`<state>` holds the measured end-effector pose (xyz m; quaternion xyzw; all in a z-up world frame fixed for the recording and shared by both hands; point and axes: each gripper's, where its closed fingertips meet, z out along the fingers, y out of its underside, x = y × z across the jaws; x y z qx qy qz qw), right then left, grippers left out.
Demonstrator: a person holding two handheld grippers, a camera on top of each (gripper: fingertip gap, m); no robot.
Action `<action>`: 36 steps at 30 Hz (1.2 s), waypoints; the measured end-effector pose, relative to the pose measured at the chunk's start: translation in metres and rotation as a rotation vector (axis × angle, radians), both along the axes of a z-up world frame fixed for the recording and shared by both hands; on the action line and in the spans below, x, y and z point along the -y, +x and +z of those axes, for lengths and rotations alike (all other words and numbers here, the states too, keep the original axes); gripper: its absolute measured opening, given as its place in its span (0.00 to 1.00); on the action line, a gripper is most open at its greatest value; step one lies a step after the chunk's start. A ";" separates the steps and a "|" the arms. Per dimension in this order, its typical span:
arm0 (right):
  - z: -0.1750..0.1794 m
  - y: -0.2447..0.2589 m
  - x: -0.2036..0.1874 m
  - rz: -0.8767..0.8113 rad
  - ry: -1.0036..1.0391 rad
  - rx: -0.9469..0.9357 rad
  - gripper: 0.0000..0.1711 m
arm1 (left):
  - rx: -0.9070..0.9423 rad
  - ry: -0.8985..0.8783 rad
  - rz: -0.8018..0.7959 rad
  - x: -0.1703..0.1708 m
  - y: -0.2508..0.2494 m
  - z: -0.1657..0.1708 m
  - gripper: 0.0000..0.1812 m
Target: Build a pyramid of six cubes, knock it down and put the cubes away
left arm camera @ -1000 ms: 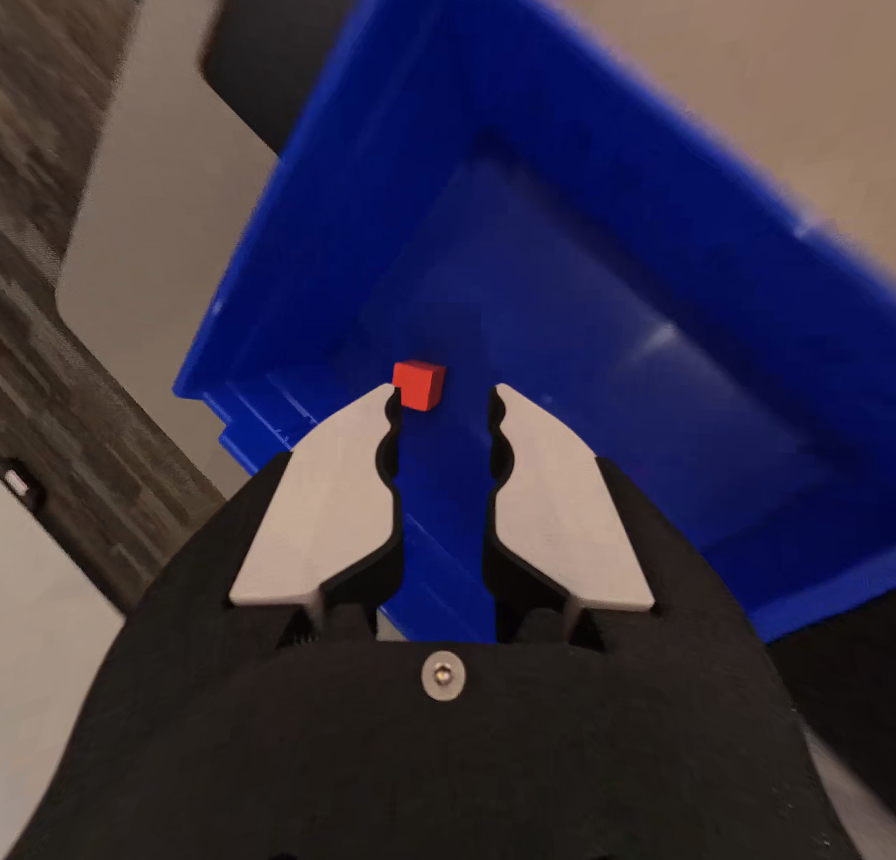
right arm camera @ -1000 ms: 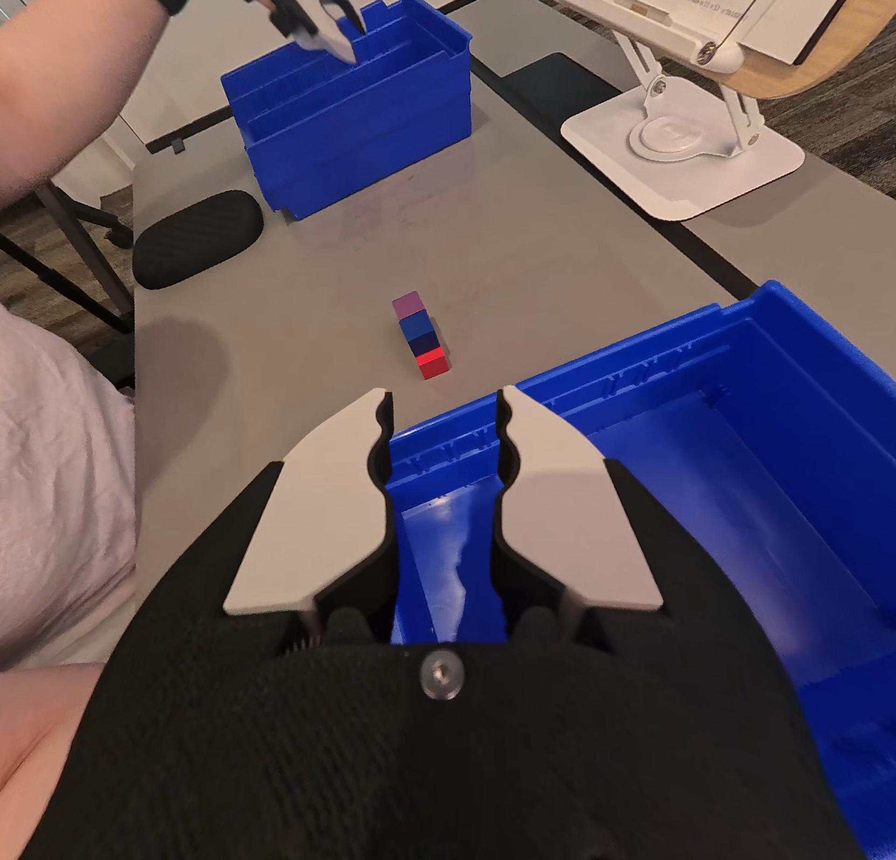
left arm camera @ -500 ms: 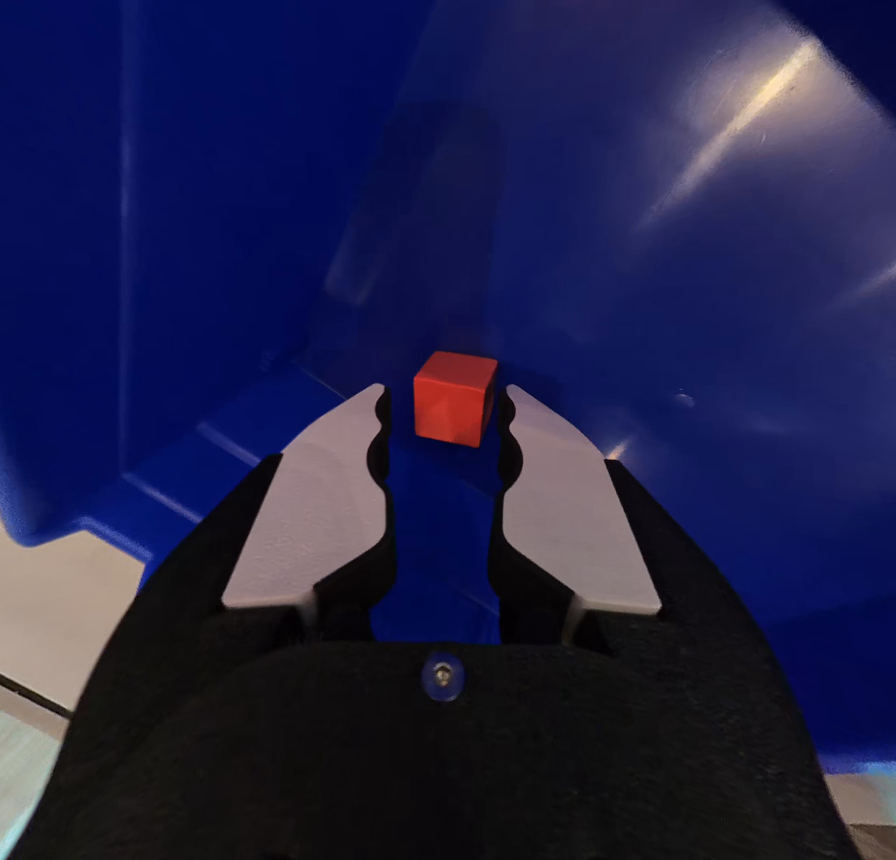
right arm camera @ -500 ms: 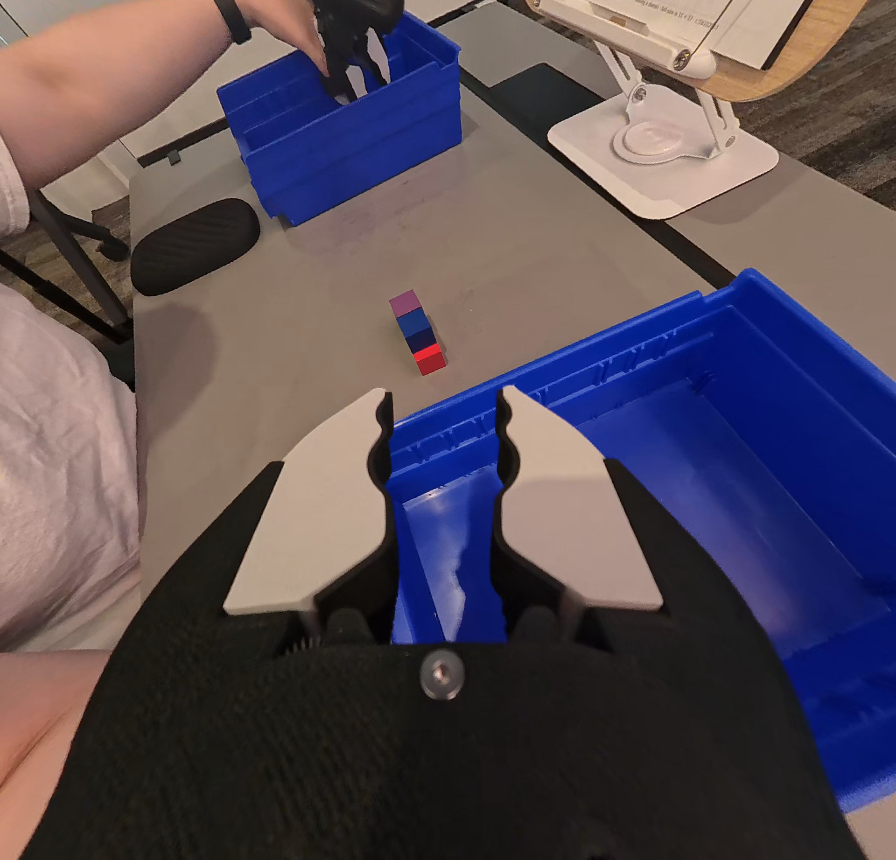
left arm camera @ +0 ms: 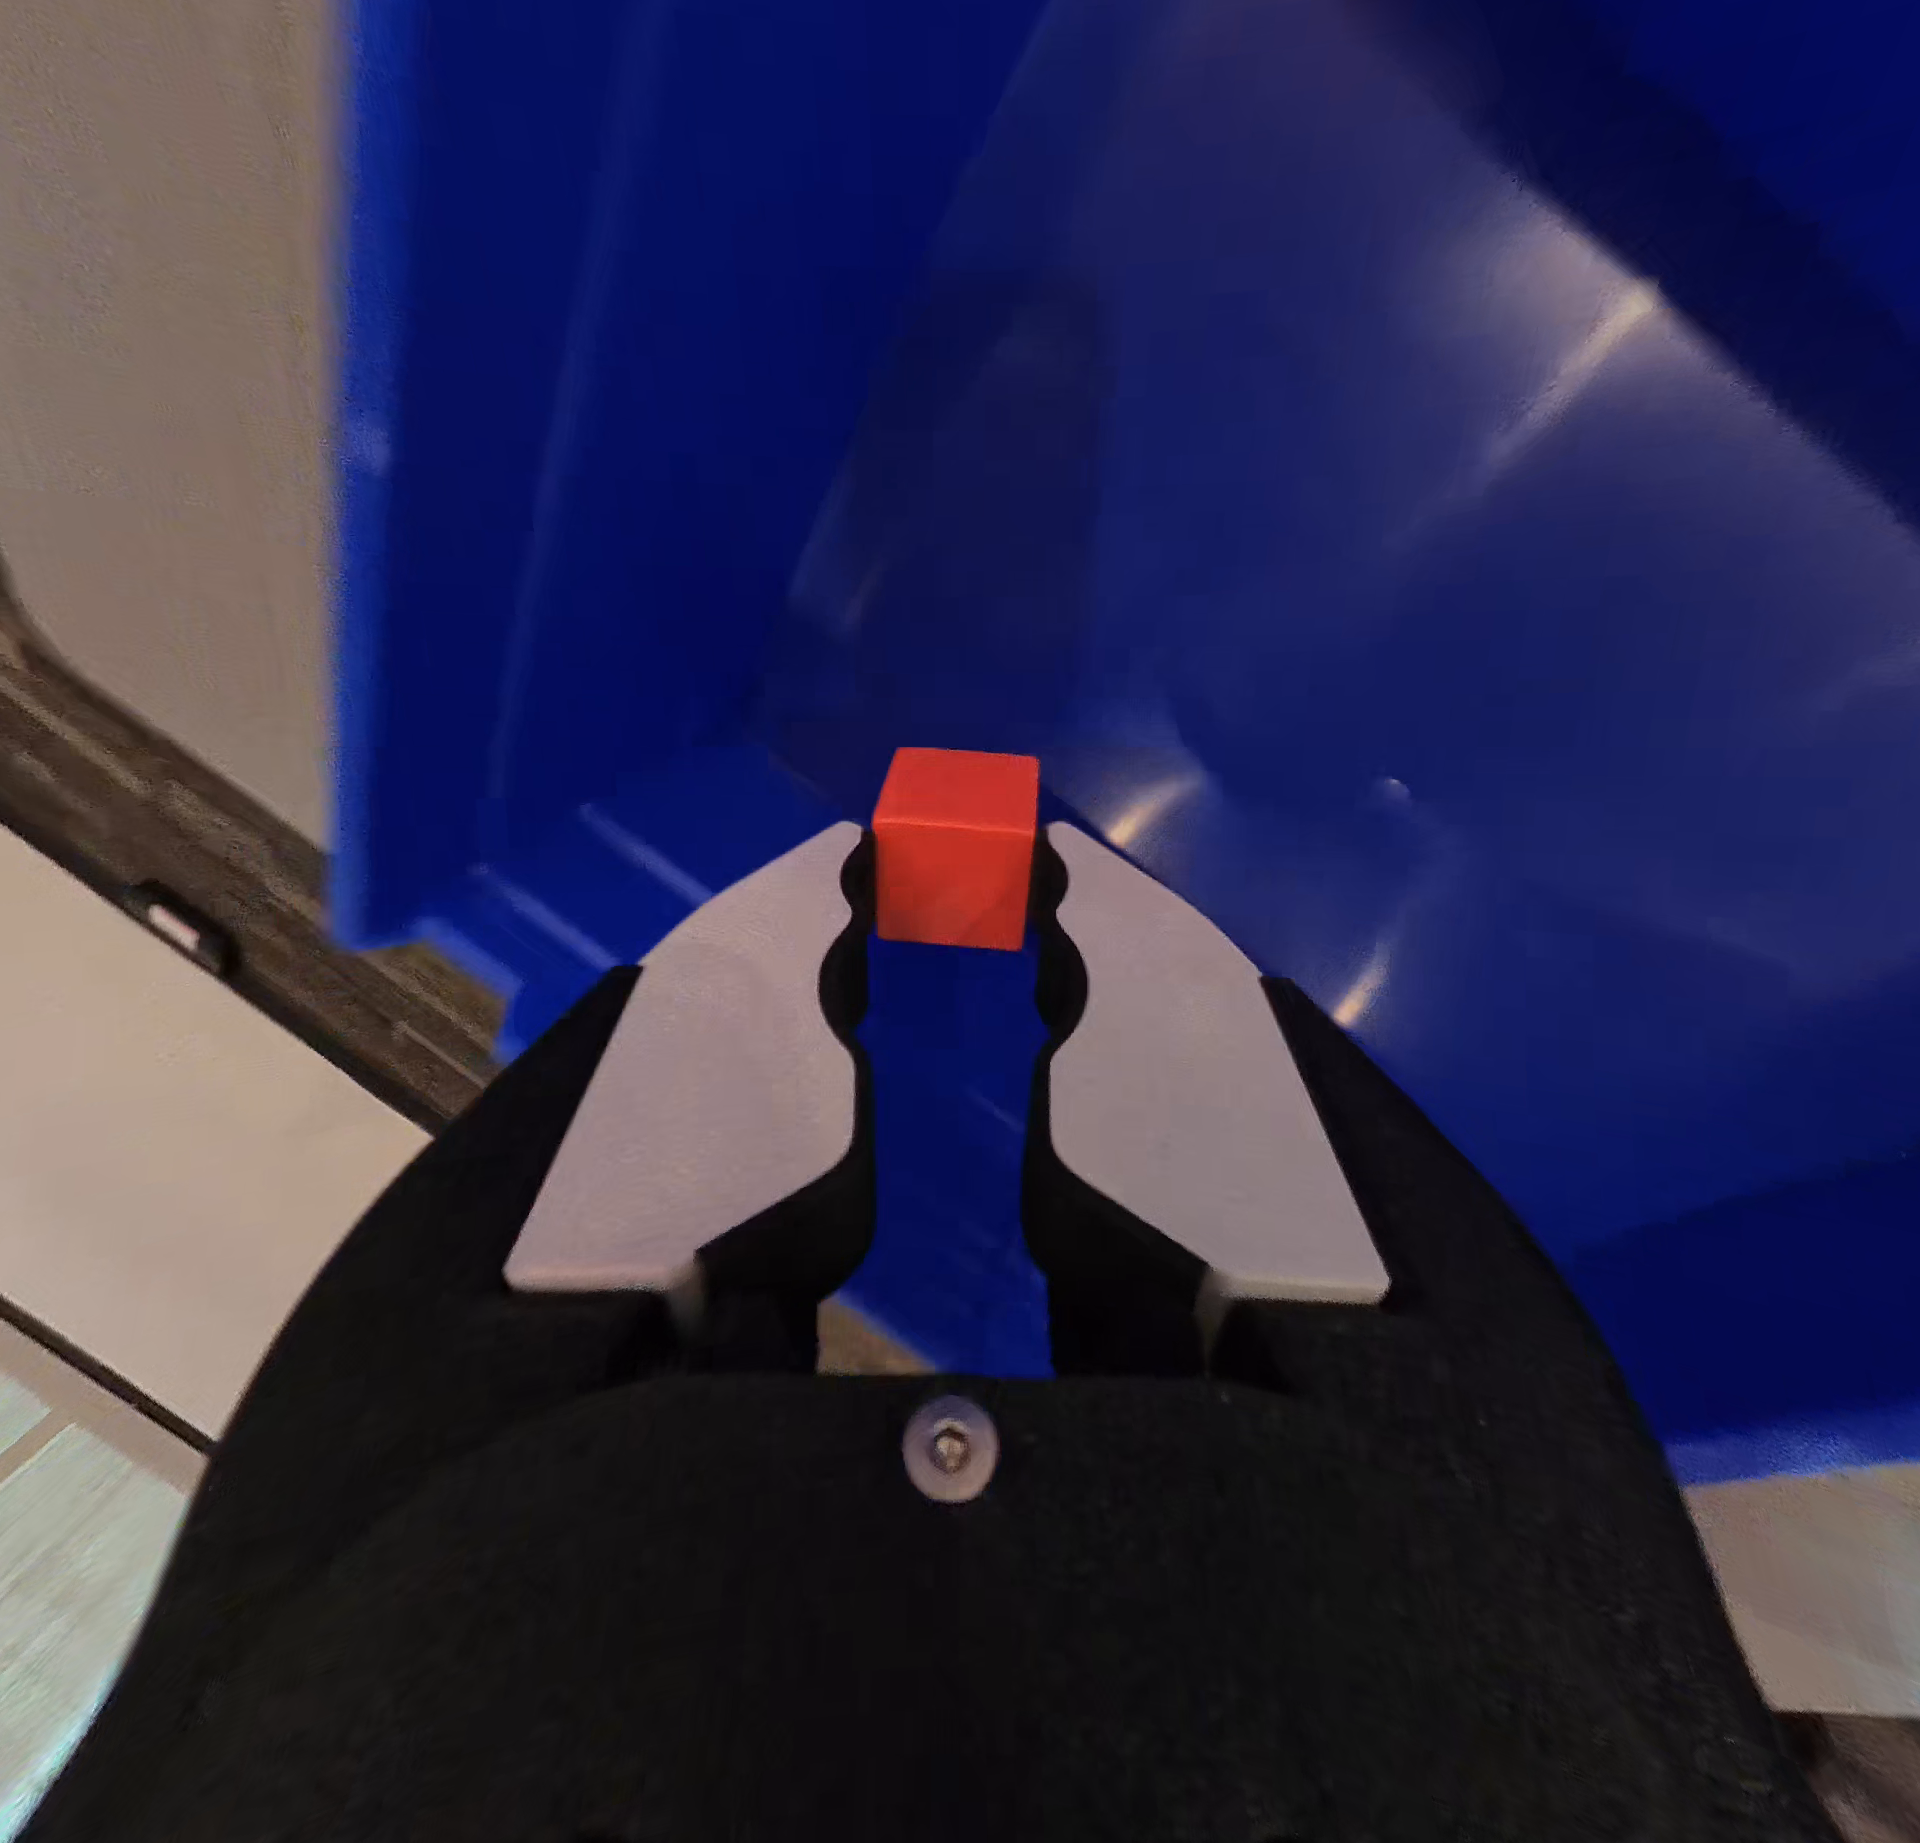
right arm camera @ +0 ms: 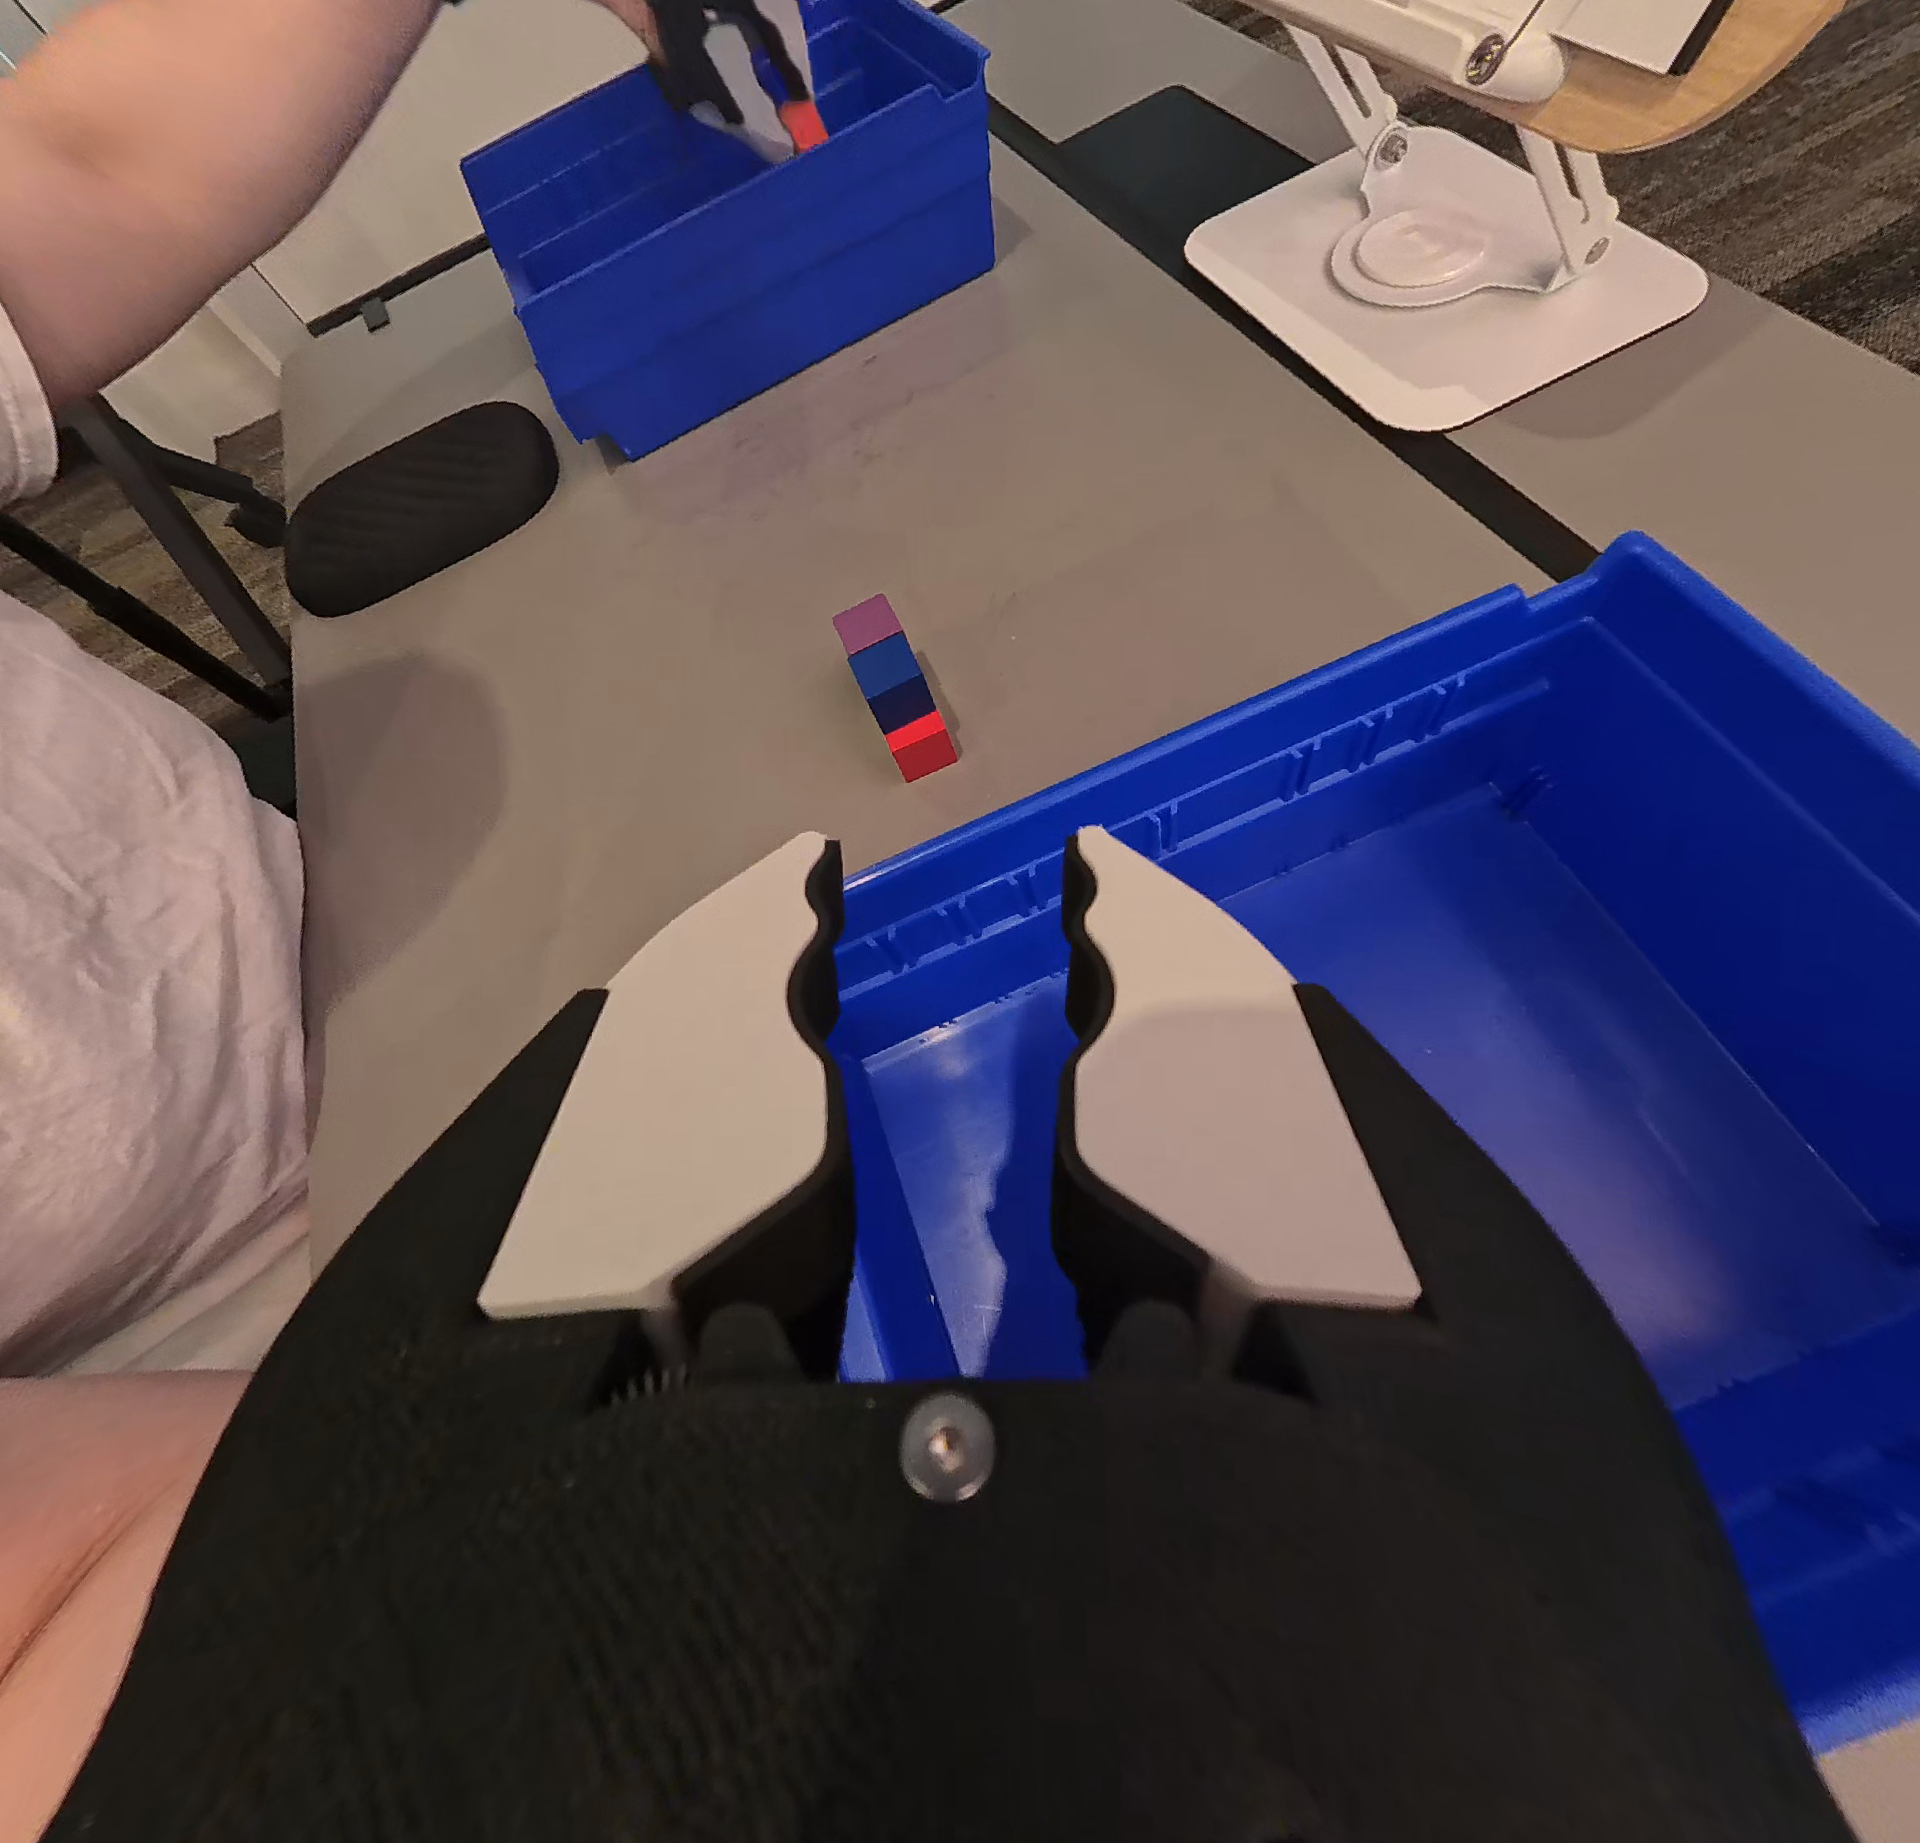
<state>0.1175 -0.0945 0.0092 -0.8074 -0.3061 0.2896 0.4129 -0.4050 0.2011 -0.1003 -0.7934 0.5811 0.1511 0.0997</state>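
Note:
My left gripper [left arm camera: 954, 858] is shut on an orange-red cube [left arm camera: 954, 848] inside the far blue bin [left arm camera: 1351, 443]. In the right wrist view that gripper [right arm camera: 774, 131] holds the cube [right arm camera: 803, 126] at about the height of the far bin's rim [right arm camera: 748, 235]. A short row of cubes lies touching on the grey table: purple [right arm camera: 865, 621] at the far end, blue [right arm camera: 883, 663] and dark blue [right arm camera: 902, 702] in the middle, red [right arm camera: 922, 744] nearest. My right gripper [right arm camera: 948, 848] is open and empty above the near blue bin [right arm camera: 1558, 962], just short of the row.
A black padded rest [right arm camera: 421, 505] lies left of the far bin. A white tablet stand [right arm camera: 1455, 266] holding a board stands at the back right on the adjoining table. The person's arm [right arm camera: 208, 162] reaches across the upper left, with their body along the left edge. Across from one pair of fingers to the other is roughly 60 cm.
My left gripper went down into the far bin, closed on the orange-red cube and has lifted it. My right gripper stayed open over the near bin.

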 end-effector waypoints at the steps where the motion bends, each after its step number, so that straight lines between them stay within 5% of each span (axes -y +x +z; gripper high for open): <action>1: 0.001 0.001 0.000 -0.002 0.002 -0.002 0.24 | 0.021 0.029 -0.010 0.001 0.005 0.014 0.16; 6: 0.003 0.002 0.000 -0.010 0.010 0.000 0.24 | 0.188 0.221 -0.110 0.023 0.070 0.104 0.15; 10: 0.003 0.002 0.000 -0.006 0.011 0.000 0.24 | 0.442 0.143 -0.260 0.090 0.175 0.134 0.15; 14: 0.004 0.002 0.002 0.000 0.019 -0.007 0.24 | 0.633 -0.034 -0.442 0.172 0.273 0.119 0.15; 19: 0.008 0.003 0.004 0.006 0.035 -0.022 0.24 | 0.614 -0.164 -0.578 0.235 0.336 0.070 0.15; 25: 0.010 0.005 0.005 0.008 0.044 -0.044 0.24 | 0.392 -0.193 -0.597 0.238 0.353 0.030 0.15; 36: 0.012 0.007 0.007 0.014 0.054 -0.056 0.24 | 0.098 -0.190 -0.624 0.235 0.359 0.009 0.15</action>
